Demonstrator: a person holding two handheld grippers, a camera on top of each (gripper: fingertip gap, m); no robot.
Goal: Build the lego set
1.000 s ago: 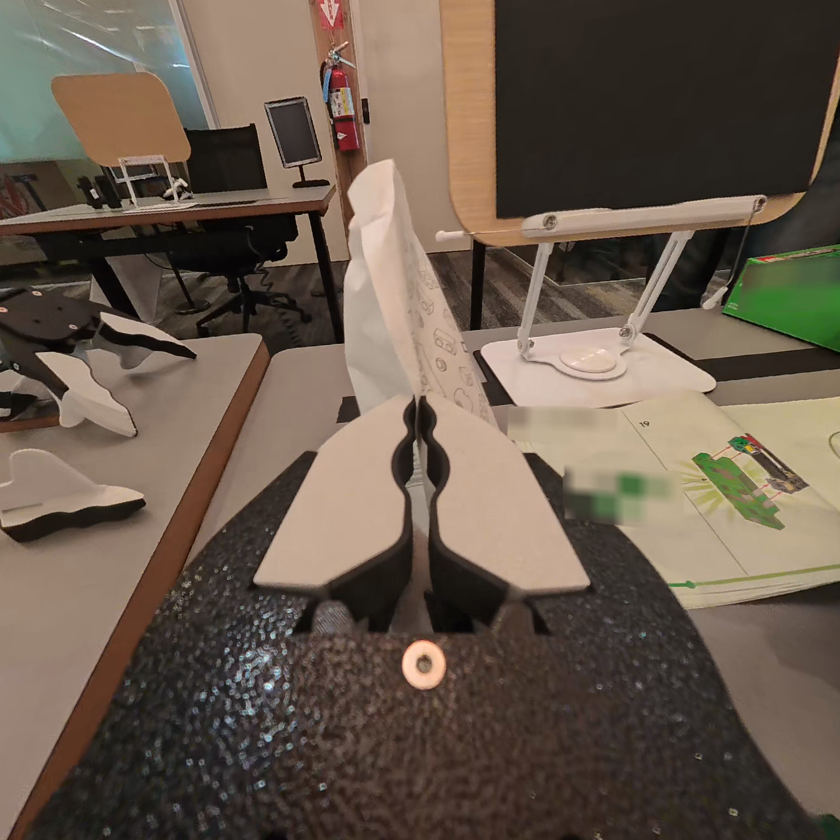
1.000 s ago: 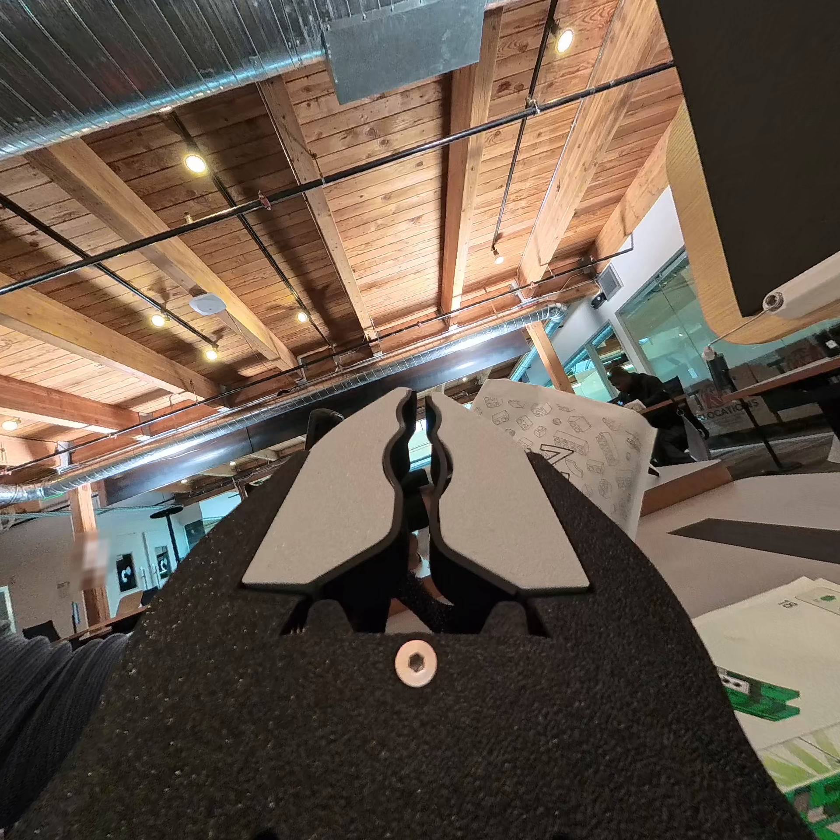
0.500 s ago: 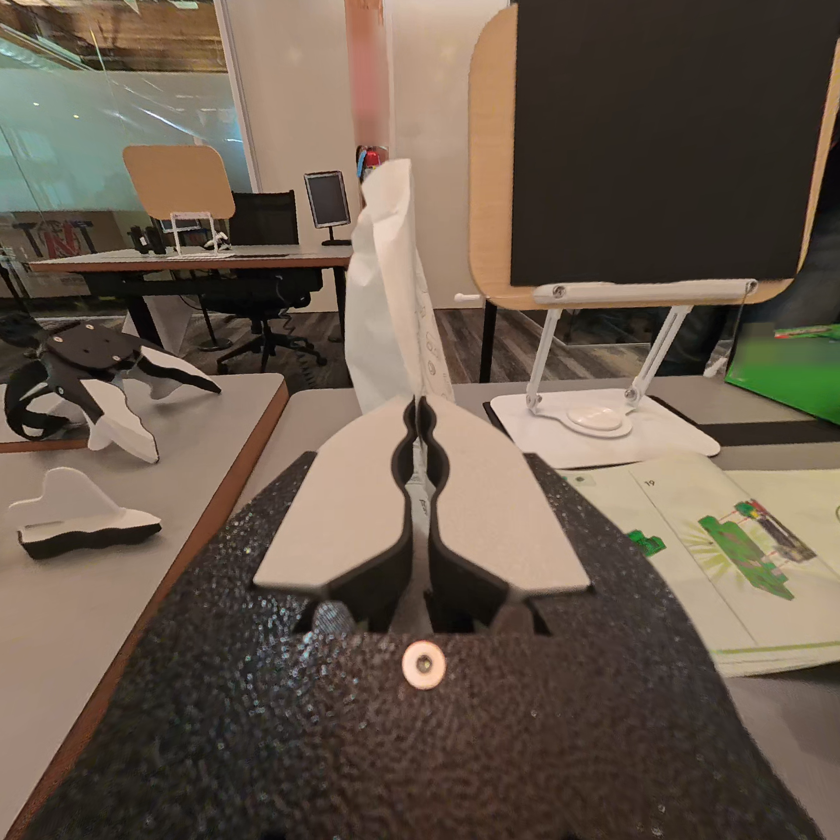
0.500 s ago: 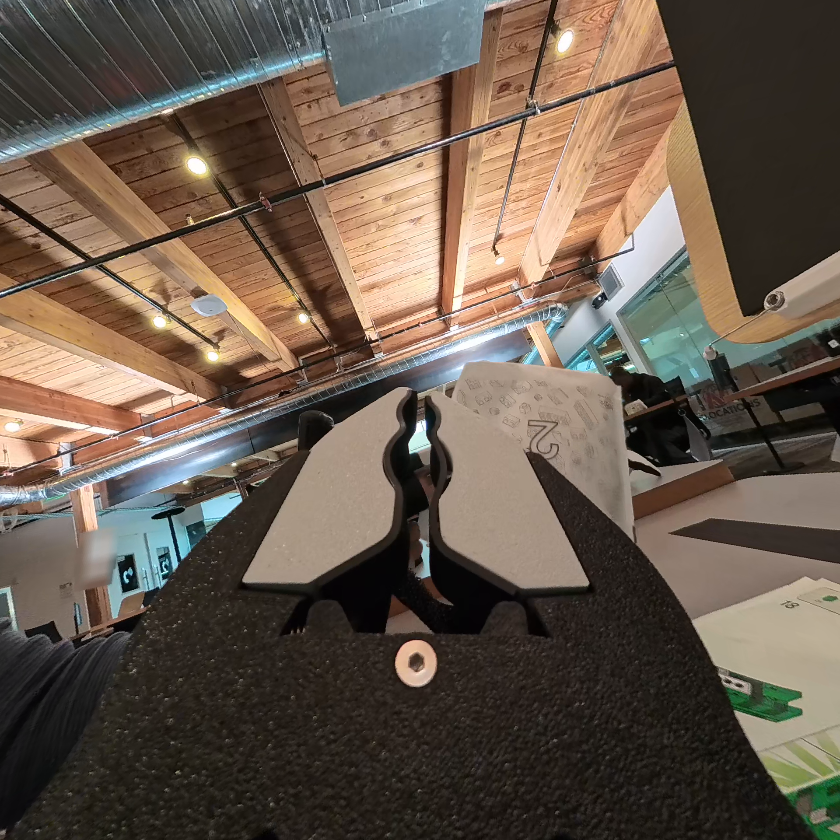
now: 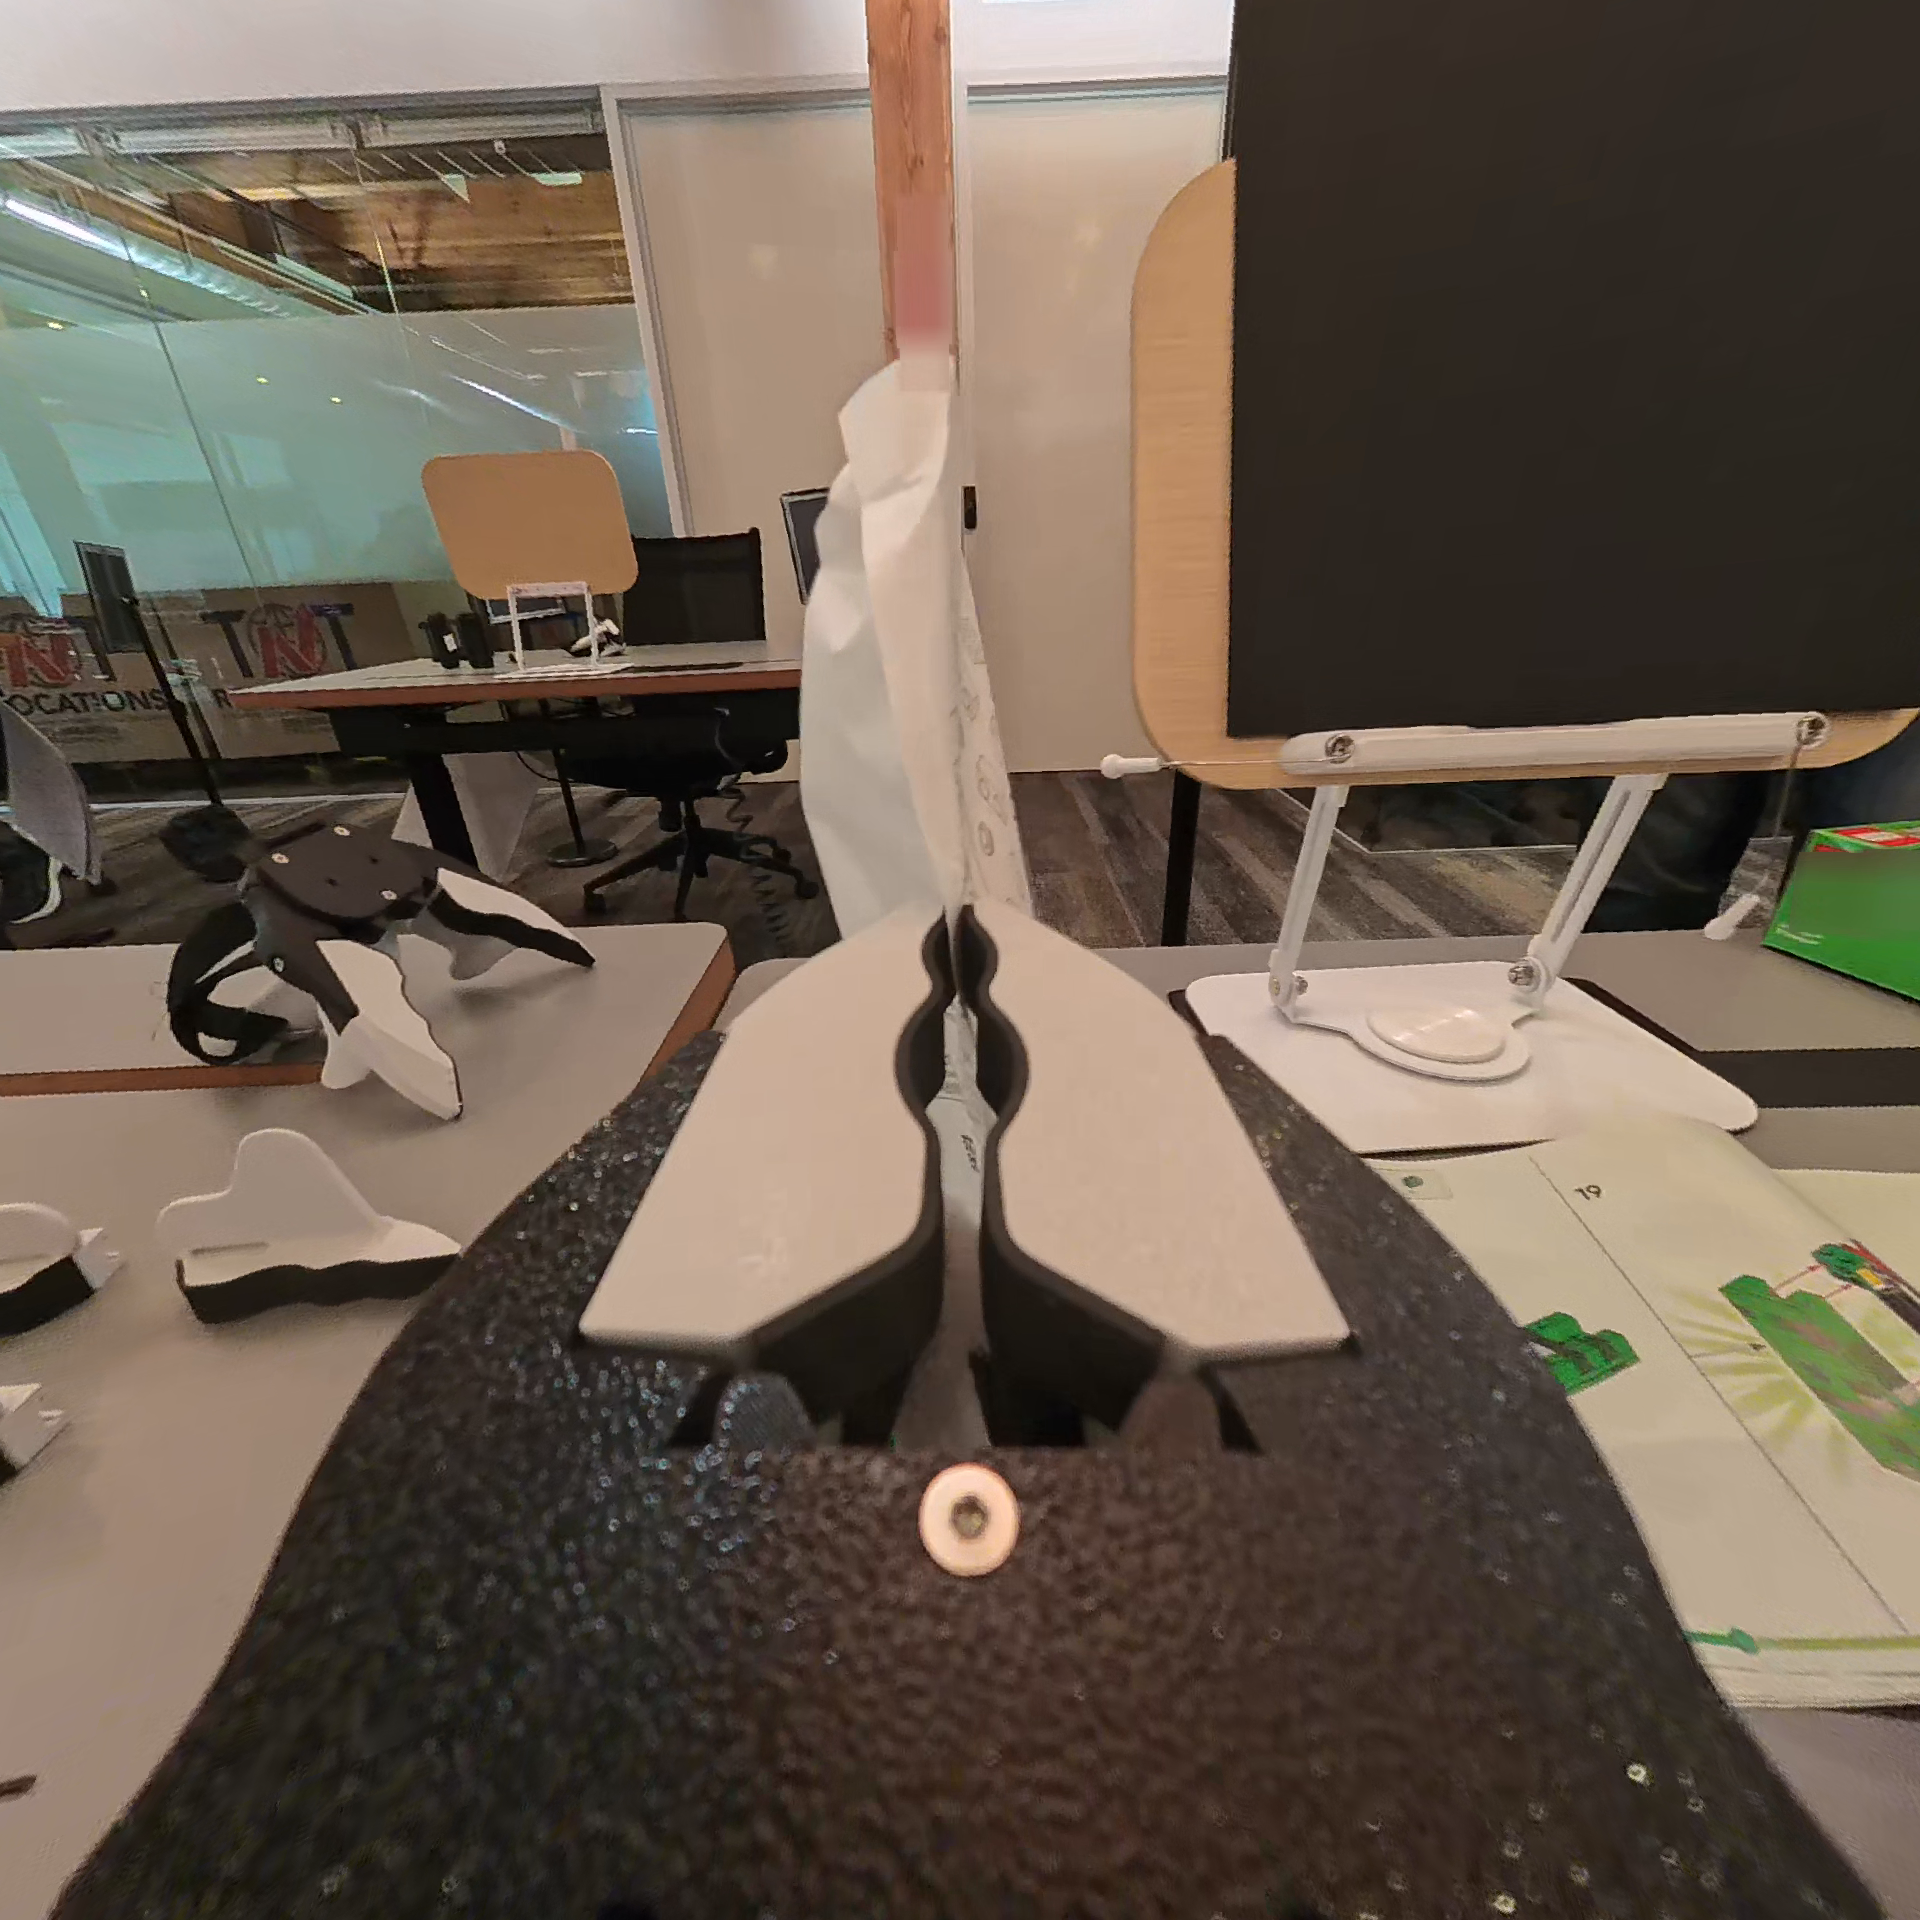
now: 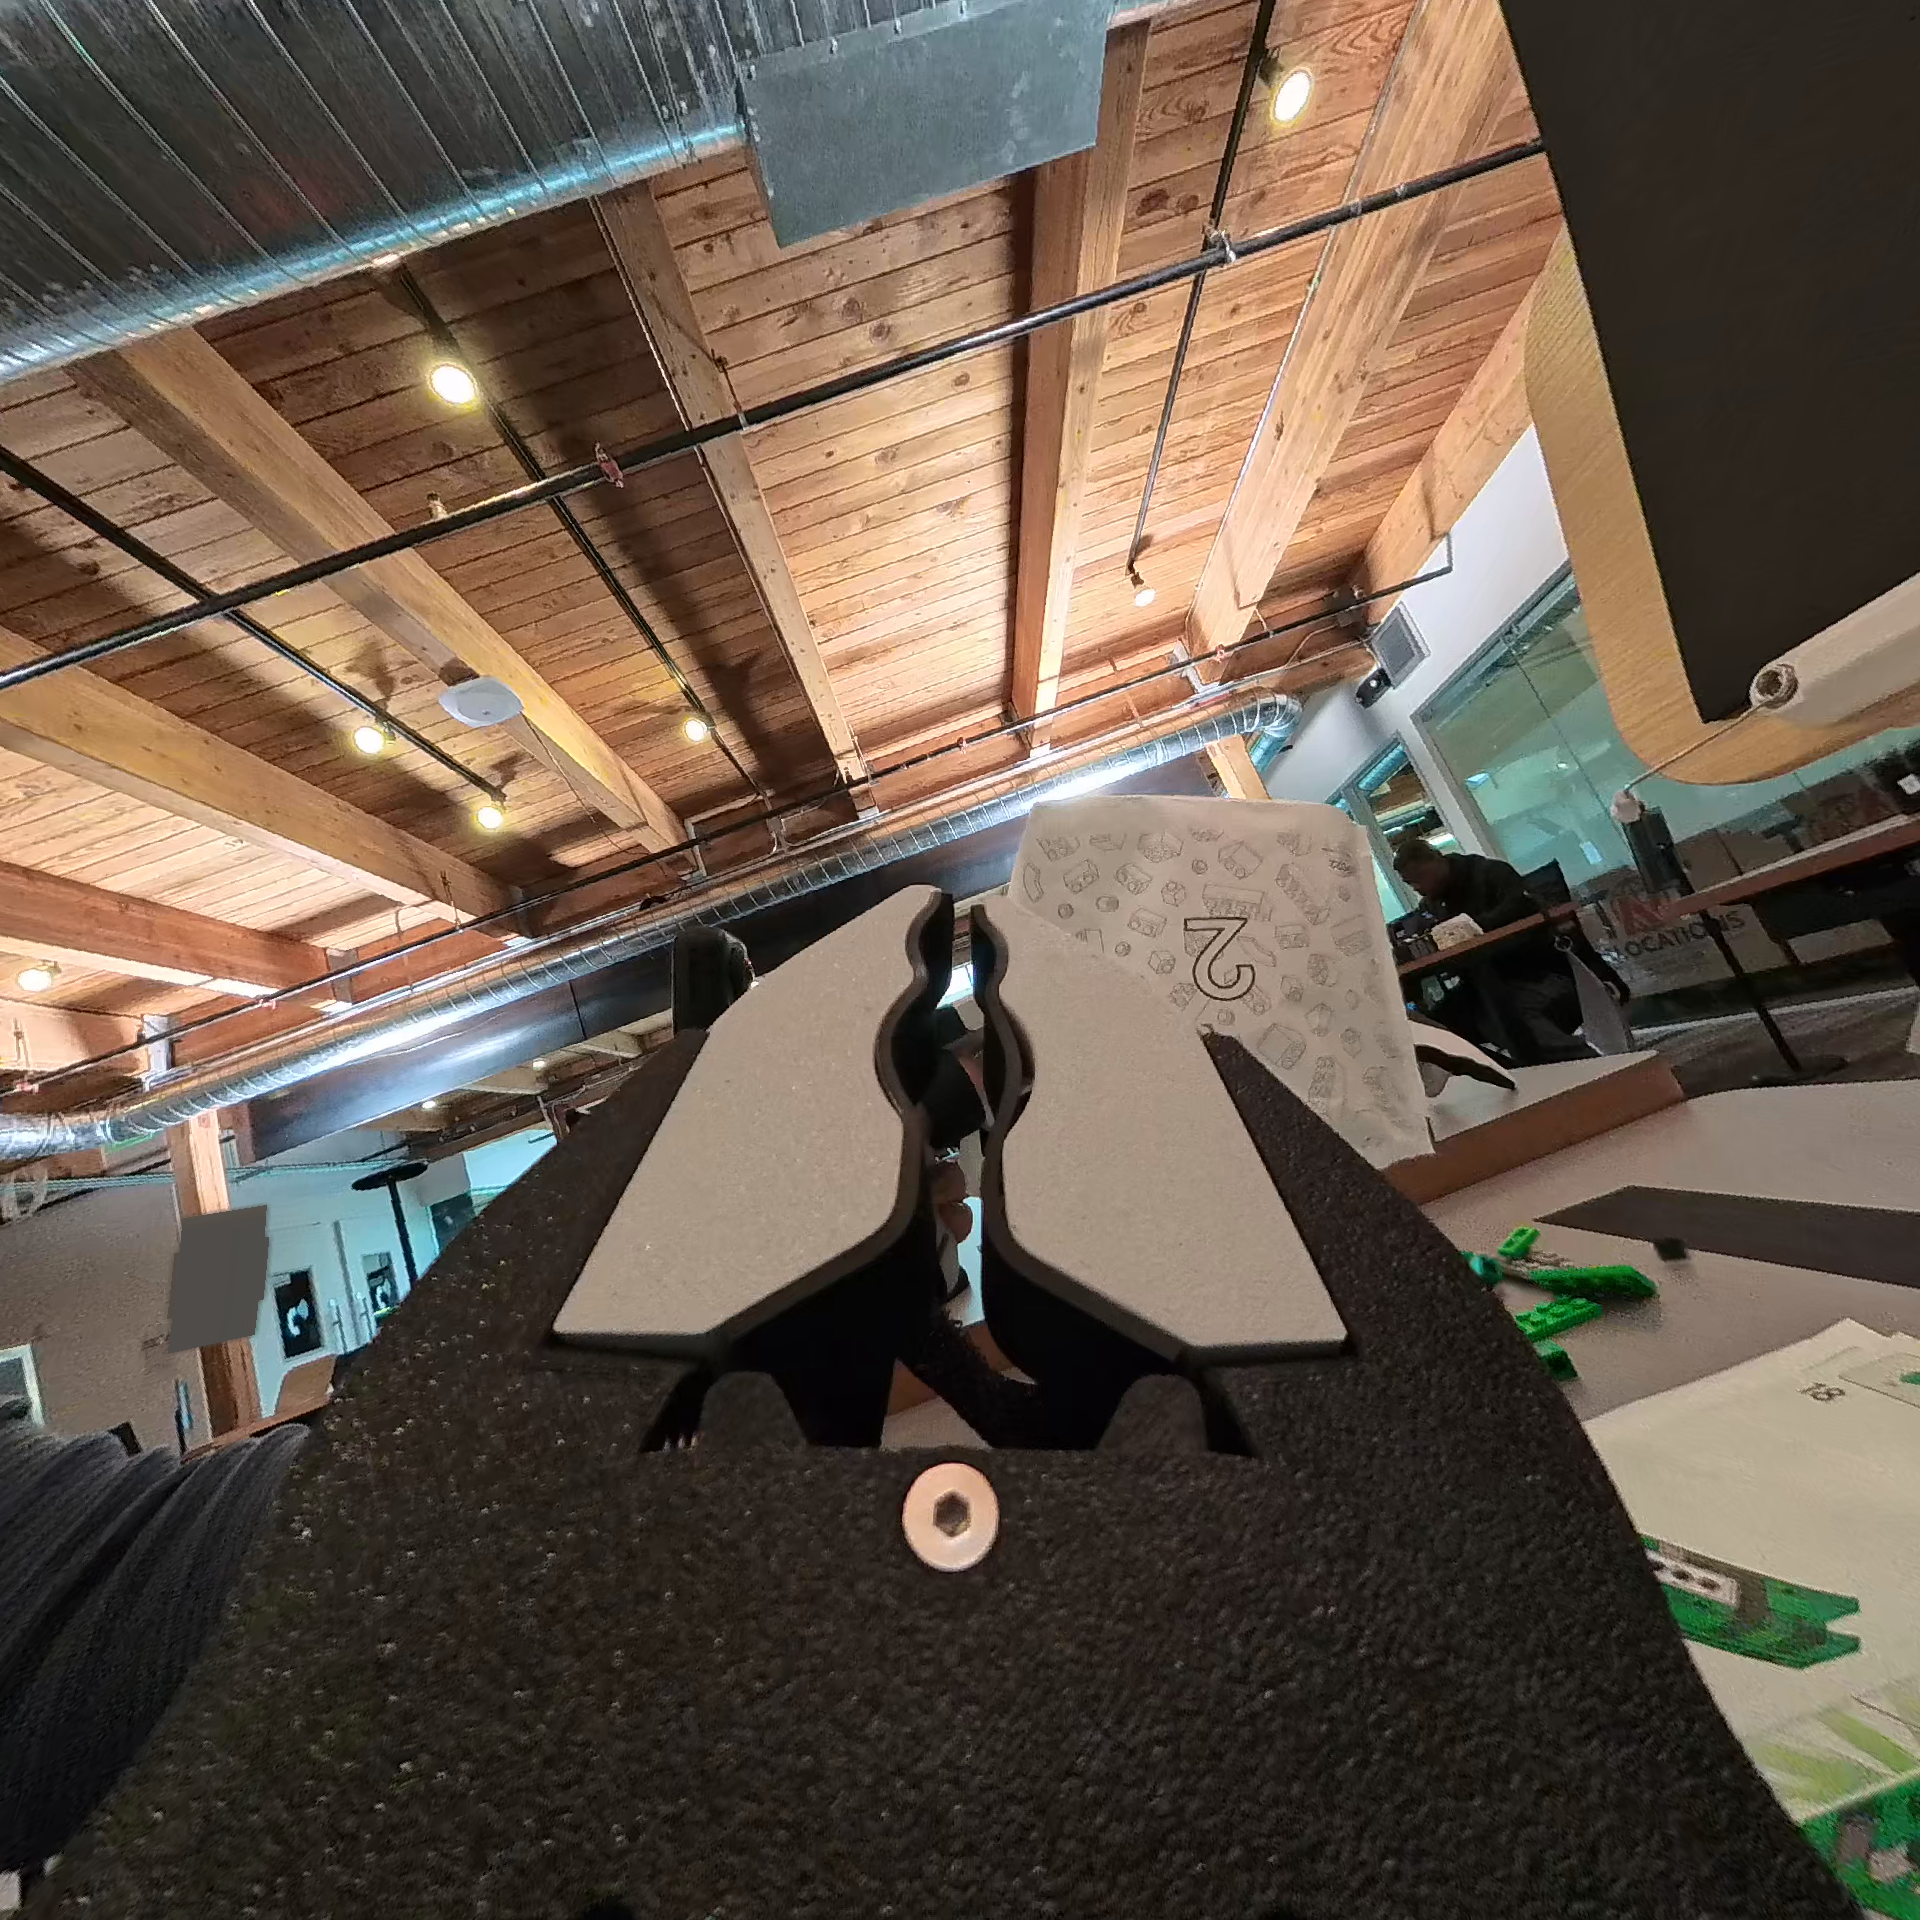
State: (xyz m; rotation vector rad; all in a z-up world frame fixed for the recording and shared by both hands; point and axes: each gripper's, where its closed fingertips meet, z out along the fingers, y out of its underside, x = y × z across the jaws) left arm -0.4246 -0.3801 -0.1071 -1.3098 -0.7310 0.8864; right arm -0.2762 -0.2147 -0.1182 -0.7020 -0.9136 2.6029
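1. Left gripper (image 5: 958, 940) pinches one white paper bag (image 5: 894, 686), held upright above the worktop (image 5: 312, 1455).
2. Right gripper (image 6: 961, 914) pressed nearly together, holding nothing visible, tilted at the ceiling.
3. One open instruction booklet (image 5: 1704, 1382); several loose green bricks (image 6: 1558, 1299) on the worktop.

Straight ahead of the left hand-held gripper (image 5: 957, 925), the upright white paper bag (image 5: 894, 665) pinched between its fingers blocks the forward path. To its right, the white stand (image 5: 1455, 1039) with the black board (image 5: 1558, 364) walls off the far side of the counter (image 5: 312, 1455); the open instruction booklet (image 5: 1714, 1351) covers the surface in front of it. A green box (image 5: 1860, 914) sits at the far right edge. On the left, spare gripper parts (image 5: 291, 1236) and a spare black-and-white gripper (image 5: 353, 956) lie on the surface, with bare counter between them. In the right wrist view, loose green bricks (image 6: 1558, 1299) lie between the bag (image 6: 1226, 966) and booklet (image 6: 1766, 1507); the right hand-held gripper (image 6: 961, 914), tilted upward, has open air ahead.
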